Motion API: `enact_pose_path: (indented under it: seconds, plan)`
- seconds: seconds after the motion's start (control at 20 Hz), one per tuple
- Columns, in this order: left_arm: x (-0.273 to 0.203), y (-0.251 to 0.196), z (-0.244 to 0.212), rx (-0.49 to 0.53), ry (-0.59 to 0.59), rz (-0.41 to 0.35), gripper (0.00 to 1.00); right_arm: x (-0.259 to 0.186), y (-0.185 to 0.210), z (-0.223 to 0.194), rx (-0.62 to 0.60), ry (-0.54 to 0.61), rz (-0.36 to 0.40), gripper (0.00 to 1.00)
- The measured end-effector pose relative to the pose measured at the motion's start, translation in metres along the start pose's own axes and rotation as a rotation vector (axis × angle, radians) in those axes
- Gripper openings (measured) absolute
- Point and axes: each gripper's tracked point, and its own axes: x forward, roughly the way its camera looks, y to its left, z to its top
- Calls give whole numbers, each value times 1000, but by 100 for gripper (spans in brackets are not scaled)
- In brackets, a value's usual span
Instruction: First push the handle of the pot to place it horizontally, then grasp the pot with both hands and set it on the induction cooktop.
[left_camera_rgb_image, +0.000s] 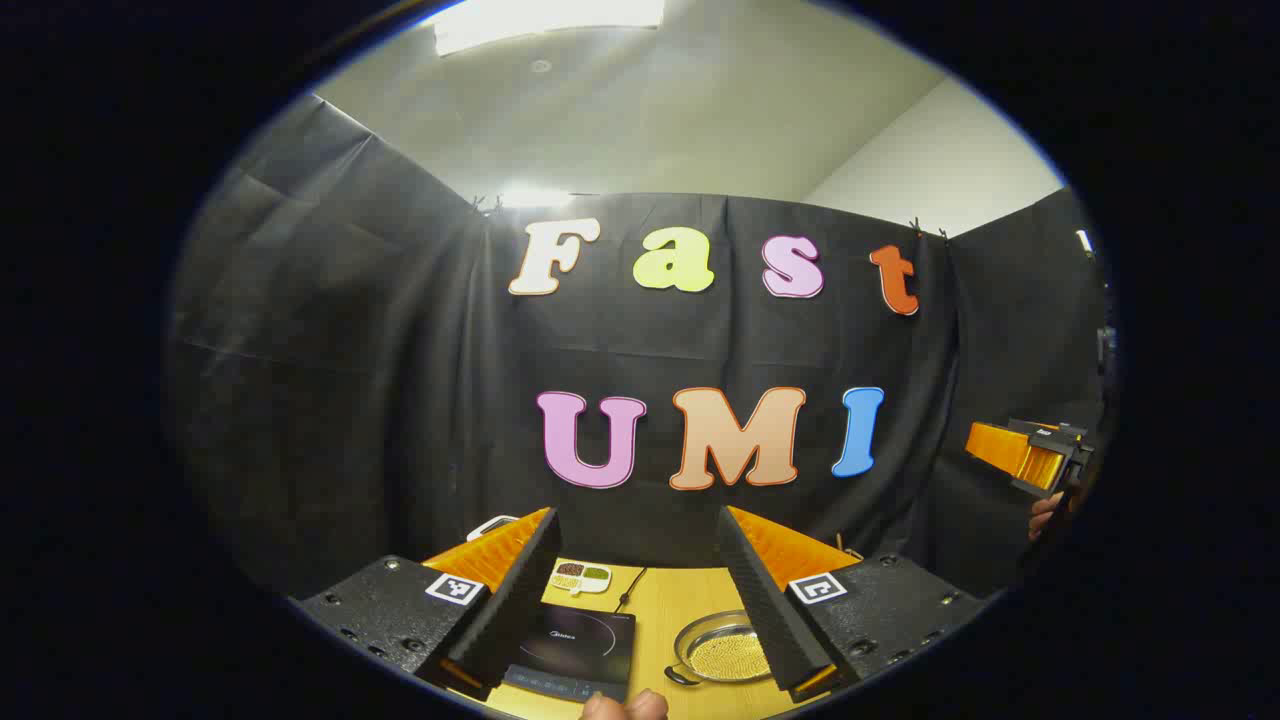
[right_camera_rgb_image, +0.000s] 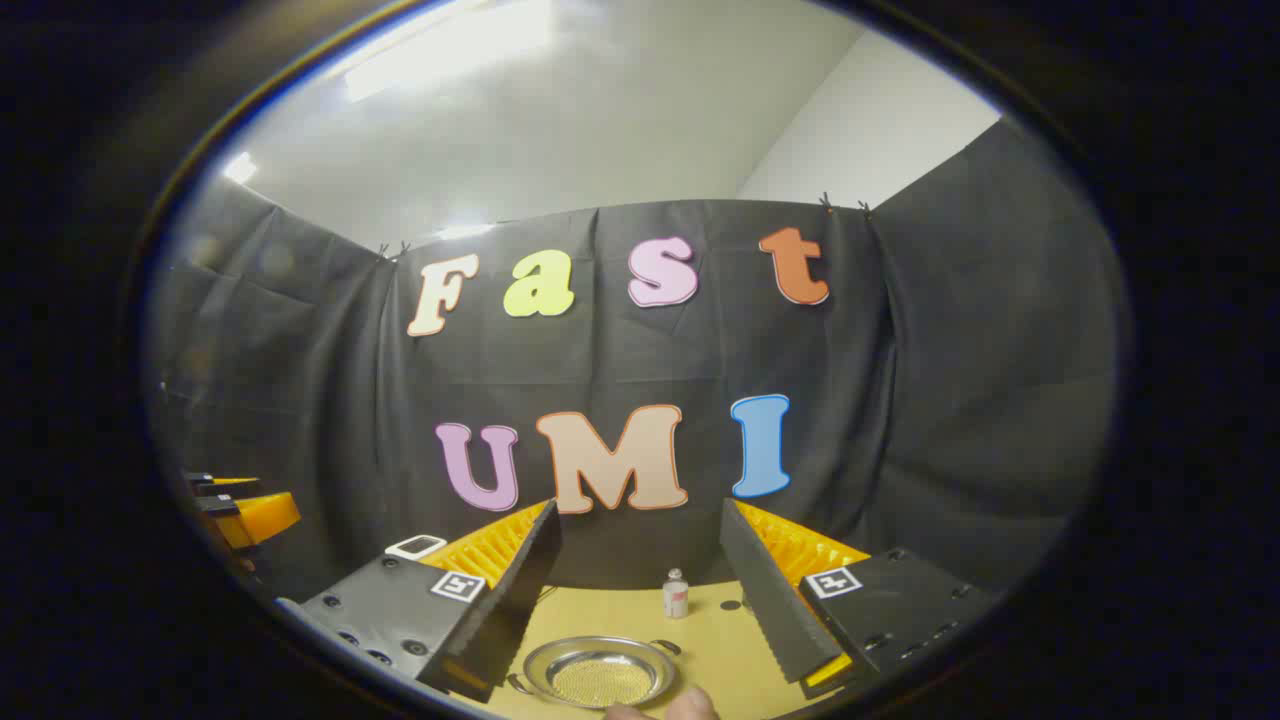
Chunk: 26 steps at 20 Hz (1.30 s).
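Hovering raised | left tongs (left_camera_rgb_image: 640, 575) spread | right tongs (right_camera_rgb_image: 640, 570) spread | above pot (right_camera_rgb_image: 600, 672)

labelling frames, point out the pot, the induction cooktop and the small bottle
pot (right_camera_rgb_image: 601, 672), right gripper view, on its bowl
induction cooktop (left_camera_rgb_image: 585, 645), left gripper view, on its glass top
small bottle (right_camera_rgb_image: 676, 597), right gripper view, on its body

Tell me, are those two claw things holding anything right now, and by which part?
Nothing is held. The left gripper and the right gripper both stand open above the table, well apart from the pot and the induction cooktop.
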Motion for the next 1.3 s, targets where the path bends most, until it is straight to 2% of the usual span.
enact_pose_path:
  seconds: [0.3, 0.35, 0.4, 0.45, 0.5, 0.55, 0.6, 0.7, 0.75, 0.85, 0.95, 1.0, 1.05, 1.1, 1.15, 1.25, 1.3]
  plan:
    - [1, -2, -7, -8, 26, 22, 92, 6, -6, -10, 4, 20, 13, 99]
    - [1, -3, -8, -7, 29, 26, 92, 6, -7, -9, 3, 22, 18, 95]
    - [1, -4, -10, -5, 32, 30, 92, 6, -7, -12, 0, 21, 24, 99]
    - [2, -5, -10, -3, 33, 35, 92, 7, -7, -12, -5, 19, 29, 95]
    - [1, -6, -10, 0, 35, 39, 92, 9, -9, -13, -13, 18, 33, 95]
    - [1, -9, -11, 3, 37, 41, 95, 12, -10, -13, -21, 19, 40, 99]
    - [2, -12, -10, 6, 37, 44, 92, 11, -11, -16, -29, 20, 47, 89]
    - [3, -18, -11, 13, 38, 48, 92, 15, -12, -24, -34, 34, 66, 82]
    - [3, -20, -12, 15, 42, 52, 95, 15, -13, -26, -31, 41, 75, 82]
    - [2, -25, -14, 11, 53, 64, 92, 14, -19, -30, -24, 46, 80, 67]
    - [1, -30, -15, 6, 56, 74, 92, 31, -20, -43, -23, 52, 81, 65]
    - [1, -31, -17, 9, 60, 82, 92, 26, -28, -41, -23, 48, 79, 49]
    - [1, -32, -19, 15, 63, 91, 95, 26, -29, -43, -20, 50, 86, 41]
    - [0, -33, -20, 18, 65, 99, 92, 28, -29, -47, -16, 55, 98, 33]
    - [-2, -34, -20, 19, 66, 103, 95, 30, -35, -53, -23, 63, 78, 33]
    - [-4, -38, -23, 19, 74, 112, 92, 36, -37, -52, -1, 56, 104, 4]
    - [-3, -39, -24, 19, 76, 117, 95, 37, -33, -59, 6, 76, 121, 5]
